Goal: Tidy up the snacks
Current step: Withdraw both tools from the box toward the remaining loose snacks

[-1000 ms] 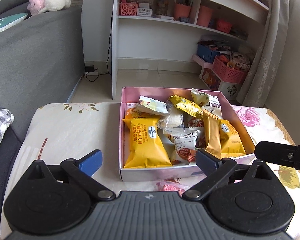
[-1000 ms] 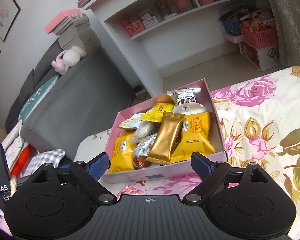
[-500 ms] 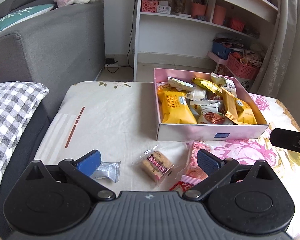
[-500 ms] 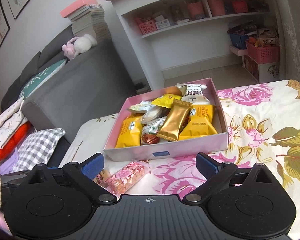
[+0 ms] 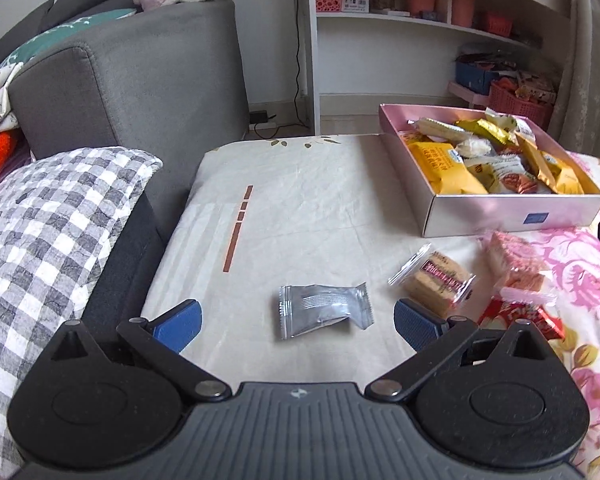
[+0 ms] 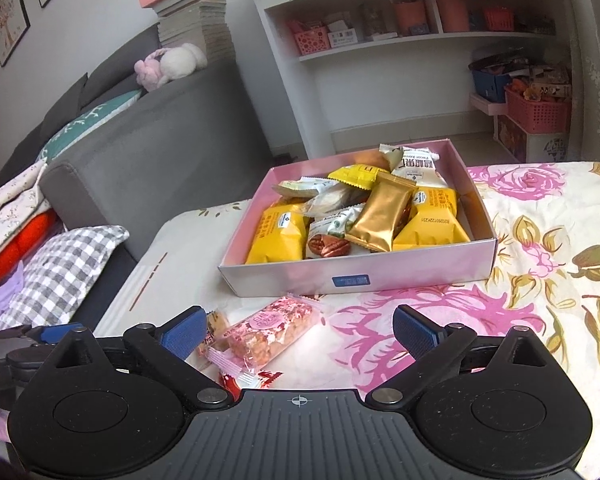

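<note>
A pink box [image 5: 508, 216] full of yellow, gold and white snack packets stands on the flowered cloth, at the far right in the left wrist view. Loose packets lie in front of it: a silver one [image 5: 324, 310], a biscuit one with a red label [image 5: 436, 280], a pink one [image 5: 512, 264] and a red one [image 5: 520, 318]. My left gripper [image 5: 296, 320] is open, and the silver packet lies between its fingers, untouched. My right gripper [image 6: 300, 330] is open above the cloth before the box [image 6: 356, 280], with the pink packet [image 6: 272, 332] by its left finger.
A grey sofa [image 5: 140, 80] with a checked cushion [image 5: 60, 220] borders the table on the left. A white shelf unit [image 5: 420, 40] and pink baskets [image 6: 536, 110] stand behind on the floor. The left gripper [image 6: 44, 332] shows at the right wrist view's left edge.
Both grippers have drawn back from the box towards the near side. The loose packets have come into view, and the left gripper has shifted left until the silver packet lies between its fingers.
</note>
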A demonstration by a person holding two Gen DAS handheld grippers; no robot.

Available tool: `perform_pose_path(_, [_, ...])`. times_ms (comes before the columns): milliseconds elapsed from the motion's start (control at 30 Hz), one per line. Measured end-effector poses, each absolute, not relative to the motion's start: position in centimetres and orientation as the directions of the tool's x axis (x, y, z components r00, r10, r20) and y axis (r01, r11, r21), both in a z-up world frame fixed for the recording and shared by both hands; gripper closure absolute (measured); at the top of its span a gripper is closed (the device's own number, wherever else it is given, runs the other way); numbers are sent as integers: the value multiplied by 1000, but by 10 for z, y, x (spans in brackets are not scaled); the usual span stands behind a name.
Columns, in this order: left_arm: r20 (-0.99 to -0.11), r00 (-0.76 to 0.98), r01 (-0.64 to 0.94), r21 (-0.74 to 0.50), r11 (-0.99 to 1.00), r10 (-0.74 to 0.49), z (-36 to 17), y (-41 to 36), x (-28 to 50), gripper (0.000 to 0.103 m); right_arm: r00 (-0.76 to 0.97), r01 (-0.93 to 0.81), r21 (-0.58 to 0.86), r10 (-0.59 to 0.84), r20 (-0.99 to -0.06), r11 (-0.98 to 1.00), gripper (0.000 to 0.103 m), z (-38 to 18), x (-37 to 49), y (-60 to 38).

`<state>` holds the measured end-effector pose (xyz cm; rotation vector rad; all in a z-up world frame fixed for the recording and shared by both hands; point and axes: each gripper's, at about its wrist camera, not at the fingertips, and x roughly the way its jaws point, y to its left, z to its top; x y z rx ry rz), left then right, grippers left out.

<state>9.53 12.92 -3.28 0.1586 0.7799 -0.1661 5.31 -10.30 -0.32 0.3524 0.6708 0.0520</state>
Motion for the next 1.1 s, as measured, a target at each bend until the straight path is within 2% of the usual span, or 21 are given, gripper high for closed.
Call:
perform_pose_path(367, [-660, 719, 467, 225, 855, -220, -42, 132, 103, 3, 753, 81, 368, 185, -631, 926, 3, -19, 75, -85])
perform_pose_path(700, [-728, 624, 584, 193, 788, -284, -55, 112, 111, 21, 696, 165, 474, 239, -677, 865, 3, -42, 107, -90])
perform_pose_path(867, [-766, 560, 591, 102, 800, -317, -52, 113, 114, 42, 662, 173, 432, 221, -716, 885, 3, -53, 116, -86])
perform_pose_path(1100, [-801, 482, 614, 19, 789, -356, -51, 113, 107, 44, 644, 160, 403, 214, -734, 901, 3, -52, 110, -94])
